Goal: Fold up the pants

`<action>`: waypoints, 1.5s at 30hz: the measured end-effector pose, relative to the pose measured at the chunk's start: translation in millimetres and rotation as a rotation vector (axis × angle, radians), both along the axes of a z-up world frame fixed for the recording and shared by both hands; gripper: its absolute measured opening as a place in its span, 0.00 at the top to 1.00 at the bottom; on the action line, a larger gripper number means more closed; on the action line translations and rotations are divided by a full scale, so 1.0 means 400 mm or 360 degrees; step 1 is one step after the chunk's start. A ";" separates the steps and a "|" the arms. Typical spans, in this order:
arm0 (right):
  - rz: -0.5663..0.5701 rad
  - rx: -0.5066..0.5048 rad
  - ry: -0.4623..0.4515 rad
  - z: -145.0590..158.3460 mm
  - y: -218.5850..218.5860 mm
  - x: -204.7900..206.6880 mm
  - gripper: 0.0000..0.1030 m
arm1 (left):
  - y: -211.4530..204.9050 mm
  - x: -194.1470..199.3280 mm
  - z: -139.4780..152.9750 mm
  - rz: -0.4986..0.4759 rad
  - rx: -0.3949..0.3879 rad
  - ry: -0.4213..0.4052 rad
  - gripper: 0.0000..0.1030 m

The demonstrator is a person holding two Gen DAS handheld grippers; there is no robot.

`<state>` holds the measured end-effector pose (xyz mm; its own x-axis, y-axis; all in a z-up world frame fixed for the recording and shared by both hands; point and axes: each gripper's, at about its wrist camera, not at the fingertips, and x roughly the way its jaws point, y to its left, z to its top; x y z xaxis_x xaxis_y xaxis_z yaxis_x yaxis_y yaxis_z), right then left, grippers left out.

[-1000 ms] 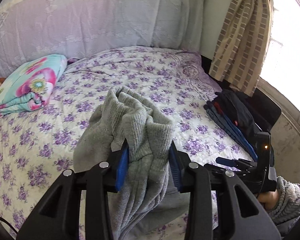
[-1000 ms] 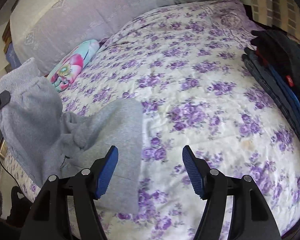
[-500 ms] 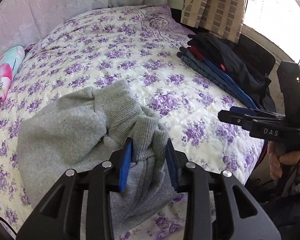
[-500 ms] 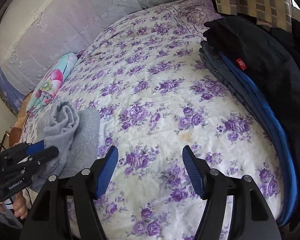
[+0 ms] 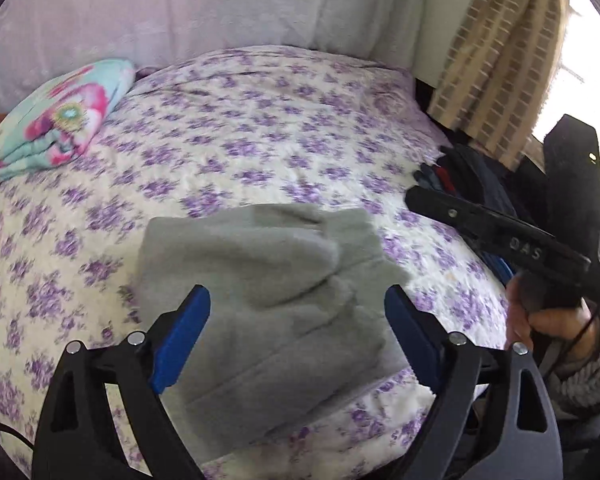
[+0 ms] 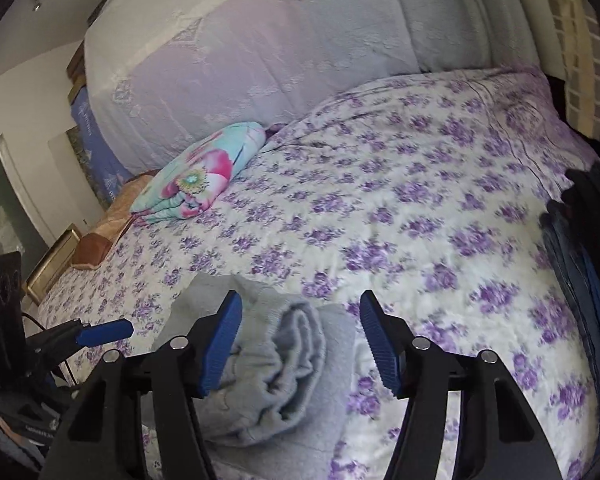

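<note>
Grey pants [image 5: 268, 300] lie bunched on the bed [image 5: 260, 136], both grippers hovering over them.

Left wrist view: the left gripper [image 5: 298, 332] is opening, its blue fingers [image 5: 180, 332] spread wide on either side of the pants, pads clear of the cloth. The pants sit at the near edge of the bed. At right, a hand [image 5: 540, 320] holds the right gripper [image 5: 420, 196]; dark clothes [image 5: 468, 172] lie behind it. A pillow [image 5: 60, 120] rests far left.
Right wrist view: the right gripper [image 6: 300, 344] is closing, fingers apart above the rolled pants [image 6: 276, 380], not touching them. The left gripper [image 6: 108, 330] shows at lower left.
</note>
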<state>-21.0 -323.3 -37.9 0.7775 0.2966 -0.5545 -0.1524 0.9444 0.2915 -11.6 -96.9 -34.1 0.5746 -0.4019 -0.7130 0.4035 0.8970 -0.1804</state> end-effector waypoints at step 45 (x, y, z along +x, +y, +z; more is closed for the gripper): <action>0.0244 -0.0339 0.0329 -0.180 0.199 0.150 0.42 | 0.110 0.091 -0.229 0.0263 0.0296 0.0312 0.04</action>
